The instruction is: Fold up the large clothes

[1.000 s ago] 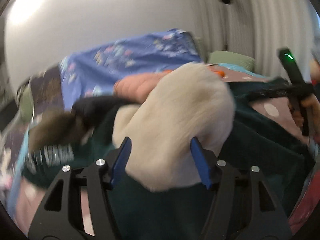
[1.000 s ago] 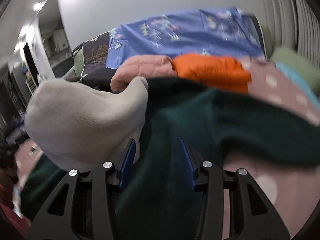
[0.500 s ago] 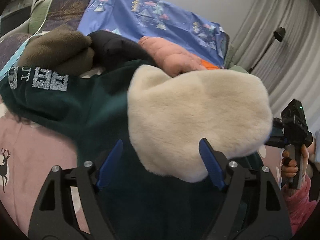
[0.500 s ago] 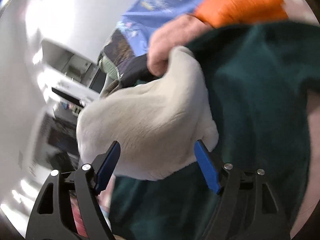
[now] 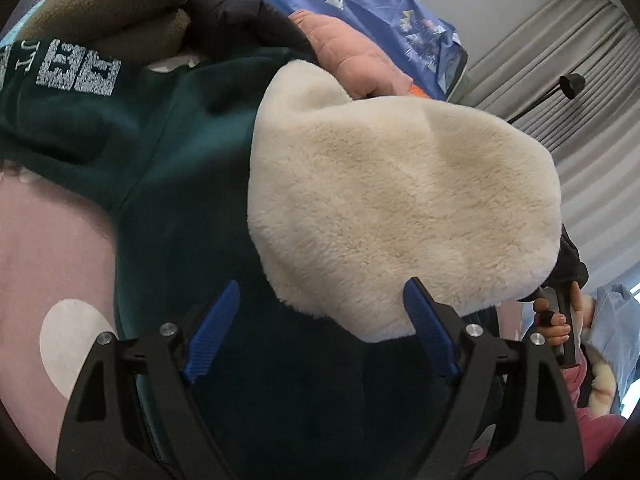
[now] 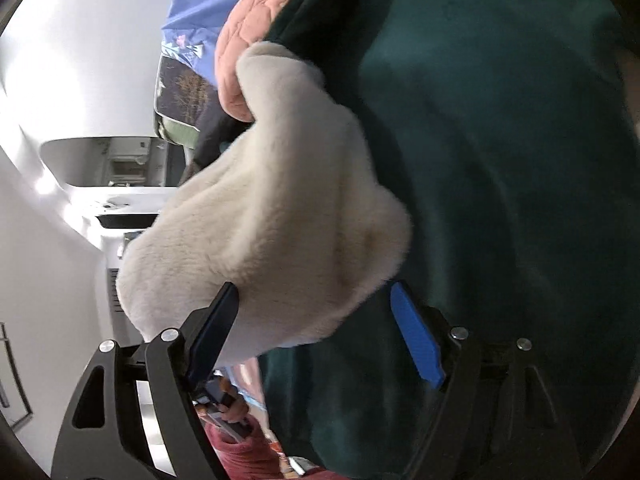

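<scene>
A dark green sweatshirt (image 5: 180, 200) with white lettering lies spread over the pink bed sheet (image 5: 52, 248). Its cream fleece part (image 5: 400, 208) bulges up on top of it. My left gripper (image 5: 320, 332) sits just below the fleece's lower edge. Its jaws are opening, and only the right pad brushes the fleece. In the right wrist view the fleece (image 6: 280, 220) reaches down between the fingers of my right gripper (image 6: 316, 332). That gripper stands open, with its right pad clear over the green cloth (image 6: 500, 160).
Behind the sweatshirt lie an olive fleece garment (image 5: 108, 12), a black one (image 5: 240, 20), a pink quilted jacket (image 5: 348, 60) and a blue patterned cover (image 5: 360, 0). Grey curtains (image 5: 580, 80) hang at the right. A hand (image 5: 554, 322) holds the other gripper's handle.
Both pairs of jaws have spread wider. Both views have rolled and come down closer to the green sweatshirt. The fleece now fills more of each view.
</scene>
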`<state>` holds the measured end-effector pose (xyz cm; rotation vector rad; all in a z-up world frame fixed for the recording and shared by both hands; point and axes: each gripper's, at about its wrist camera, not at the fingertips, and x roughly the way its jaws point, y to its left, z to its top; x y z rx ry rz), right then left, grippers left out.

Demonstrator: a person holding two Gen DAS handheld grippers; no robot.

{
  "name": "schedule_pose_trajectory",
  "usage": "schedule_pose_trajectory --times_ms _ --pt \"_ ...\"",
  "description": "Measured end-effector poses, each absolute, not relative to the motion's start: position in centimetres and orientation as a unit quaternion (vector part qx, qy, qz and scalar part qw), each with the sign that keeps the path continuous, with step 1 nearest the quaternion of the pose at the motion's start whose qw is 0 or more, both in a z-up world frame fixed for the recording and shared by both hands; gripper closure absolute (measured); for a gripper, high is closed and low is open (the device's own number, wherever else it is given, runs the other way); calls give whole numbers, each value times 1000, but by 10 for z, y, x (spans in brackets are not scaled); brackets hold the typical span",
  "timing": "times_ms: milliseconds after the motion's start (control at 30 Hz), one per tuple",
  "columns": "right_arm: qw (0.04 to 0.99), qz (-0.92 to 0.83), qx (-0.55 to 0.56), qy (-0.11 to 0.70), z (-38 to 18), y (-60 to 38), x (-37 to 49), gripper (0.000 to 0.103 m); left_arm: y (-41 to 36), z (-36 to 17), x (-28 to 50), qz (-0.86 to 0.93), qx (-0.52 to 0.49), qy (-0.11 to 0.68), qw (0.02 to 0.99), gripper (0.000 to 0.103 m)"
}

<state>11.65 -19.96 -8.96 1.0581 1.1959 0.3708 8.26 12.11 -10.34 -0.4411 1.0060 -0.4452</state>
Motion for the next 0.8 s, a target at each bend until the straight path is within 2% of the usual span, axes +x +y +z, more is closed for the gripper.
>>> schedule_pose_trajectory --times_ms 133,167,233,300,333,367,400,433,467,567,633,700,800 --pt "687 163 475 525 -88 -203 116 24 128 -103 84 -225 -239 475 816 17" --pt "698 160 454 529 -87 -203 114 24 128 -104 84 -224 -238 481 814 19" --pt "748 150 339 550 -75 -185 113 24 122 -104 73 -231 -201 480 822 22" --pt "783 148 223 561 -68 -166 107 25 113 -103 66 -243 -148 477 832 38" --pt "786 153 206 563 -69 -160 106 34 104 -104 62 -244 -104 482 835 45" --pt "774 175 221 567 -73 -154 106 47 97 -107 61 -245 -84 488 833 57" --pt "760 193 247 569 -79 -150 109 51 86 -112 64 -254 -65 497 827 69" --pt "751 204 264 570 -86 -145 113 57 80 -116 67 -259 -61 502 823 73" --pt "746 203 262 578 -94 -135 118 62 71 -122 75 -260 -54 509 819 76" --pt "758 179 213 590 -114 -112 136 65 47 -135 103 -251 -17 513 821 80" --pt "774 165 200 577 -116 -109 149 71 37 -137 126 -239 -3 508 827 84" --pt "809 146 190 537 -106 -112 166 75 31 -130 149 -222 5 492 842 88" --pt "886 112 125 433 -81 -115 181 79 22 -109 180 -167 45 408 897 88"
